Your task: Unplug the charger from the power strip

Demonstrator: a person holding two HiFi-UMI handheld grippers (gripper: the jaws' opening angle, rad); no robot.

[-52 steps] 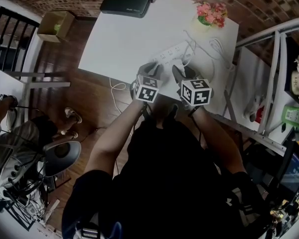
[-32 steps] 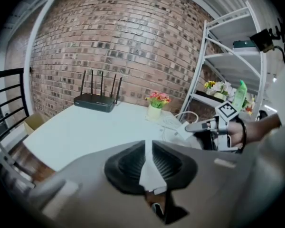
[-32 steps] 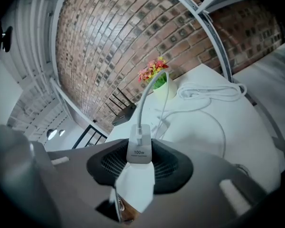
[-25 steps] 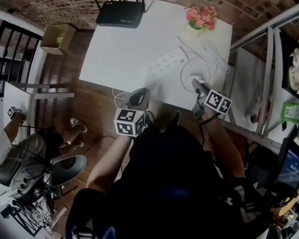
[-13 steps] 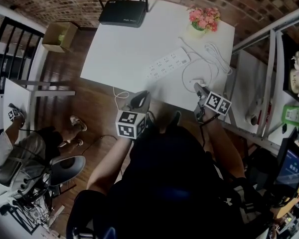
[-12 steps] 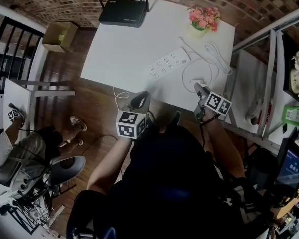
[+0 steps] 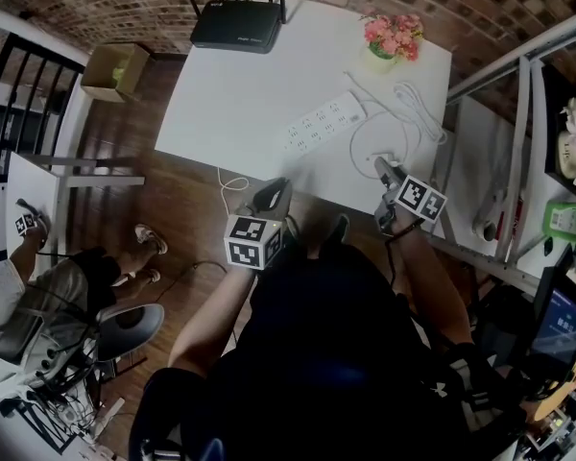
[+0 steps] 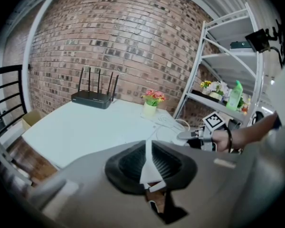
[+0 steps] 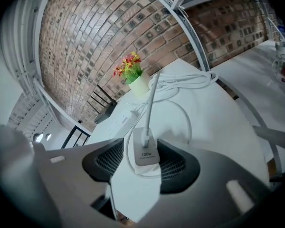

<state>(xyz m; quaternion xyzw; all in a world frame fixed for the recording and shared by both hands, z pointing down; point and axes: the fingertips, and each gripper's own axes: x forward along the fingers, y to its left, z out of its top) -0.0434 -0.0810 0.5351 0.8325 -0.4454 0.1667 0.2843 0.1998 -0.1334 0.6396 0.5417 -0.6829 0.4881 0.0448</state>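
The small white rectangular charger block lies flat on the white table, unplugged, near the table's near right edge and well apart from the long white power strip. Its long axis runs along the line the right gripper points. The printed face is up, and the end with the thin white cable faces away from the camera, towards the pale pot of pink and yellow flowers.

The right gripper's jaws are opening. The charger sits between the dark ribbed pads, with a gap on the left side where a loop of cable shows.

The left gripper hangs off the table's near edge, its jaws pressed together at the tips with nothing between them.

Only the right gripper view gives the charger's print and its cable joint. The head view sets charger and strip apart on the table, with the black antenna router at the far edge. The left gripper view catches the right gripper from the side, but the charger cannot be made out there.
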